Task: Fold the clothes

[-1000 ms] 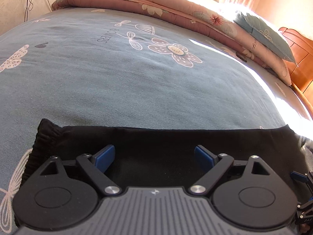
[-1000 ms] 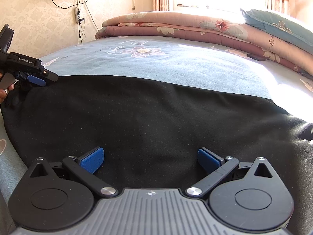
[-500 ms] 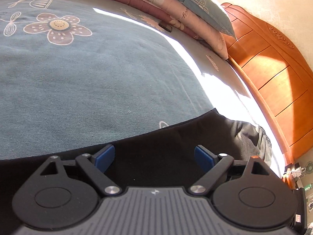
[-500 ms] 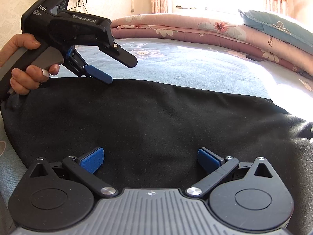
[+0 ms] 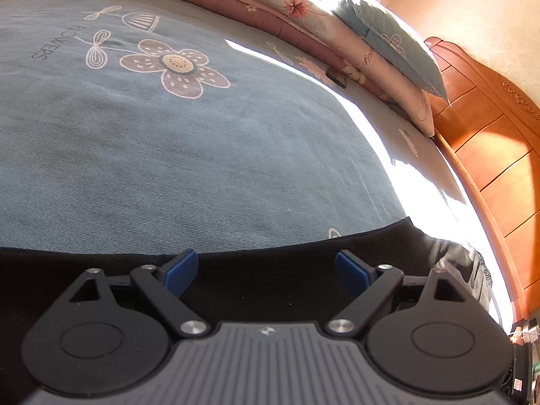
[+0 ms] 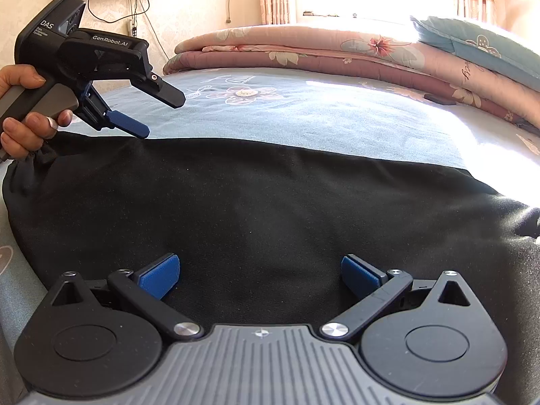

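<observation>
One black garment (image 6: 270, 209), two hand-held grippers — left (image 6: 162, 114), right (image 6: 260, 275) — one bed (image 5: 168, 155), one pillow (image 5: 398, 50), two folded quilts (image 6: 303, 50).

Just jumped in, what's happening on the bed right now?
A person holds a tool in each hand over a black garment spread flat on the blue flowered bed sheet. The left tool hovers open above the garment's far edge. The right tool is open over its near part. Nothing is gripped, no fold made.

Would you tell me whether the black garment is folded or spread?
Spread: the black garment lies flat across the bed, no fold visible.
</observation>
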The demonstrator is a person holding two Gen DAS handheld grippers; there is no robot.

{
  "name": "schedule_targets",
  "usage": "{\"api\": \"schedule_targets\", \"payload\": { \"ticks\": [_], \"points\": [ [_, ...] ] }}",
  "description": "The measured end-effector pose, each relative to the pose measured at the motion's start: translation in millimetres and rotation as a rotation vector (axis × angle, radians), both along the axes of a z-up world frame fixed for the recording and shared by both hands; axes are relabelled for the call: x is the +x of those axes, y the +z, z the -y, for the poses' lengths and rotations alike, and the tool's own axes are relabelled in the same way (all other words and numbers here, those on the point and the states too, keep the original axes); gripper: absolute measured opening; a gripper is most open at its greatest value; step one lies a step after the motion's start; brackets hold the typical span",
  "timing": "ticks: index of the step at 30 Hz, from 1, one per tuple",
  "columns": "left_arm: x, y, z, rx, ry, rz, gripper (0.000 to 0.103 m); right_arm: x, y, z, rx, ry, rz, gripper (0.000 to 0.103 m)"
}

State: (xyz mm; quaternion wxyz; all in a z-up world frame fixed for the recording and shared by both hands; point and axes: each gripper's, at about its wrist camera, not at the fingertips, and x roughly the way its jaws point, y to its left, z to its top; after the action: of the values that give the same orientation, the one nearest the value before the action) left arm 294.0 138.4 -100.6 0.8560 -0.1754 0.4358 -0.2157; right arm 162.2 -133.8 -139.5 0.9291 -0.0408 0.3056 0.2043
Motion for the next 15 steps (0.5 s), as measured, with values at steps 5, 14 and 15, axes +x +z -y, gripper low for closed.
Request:
{"api": "schedule_targets", "payload": {
  "ticks": [5,14,15],
  "points": [
    [-2.3,-15.2,7.8,0.173,0.042,-0.021,0.089,0.8,-0.5,0.5,0.0,0.0,0.0,0.103],
    [-41.2,19.1,9.1,0.362,0.001,0.144,0.09,-1.1,5.0,-0.7,-0.023,-0.016,0.001,0.103],
    [-49.9,20.7,11.6,0.371,-0.024,0.16,0.09,-1.3,9.4,1.6,-0.022,-0.025,-0.001,0.103]
  ]
}}
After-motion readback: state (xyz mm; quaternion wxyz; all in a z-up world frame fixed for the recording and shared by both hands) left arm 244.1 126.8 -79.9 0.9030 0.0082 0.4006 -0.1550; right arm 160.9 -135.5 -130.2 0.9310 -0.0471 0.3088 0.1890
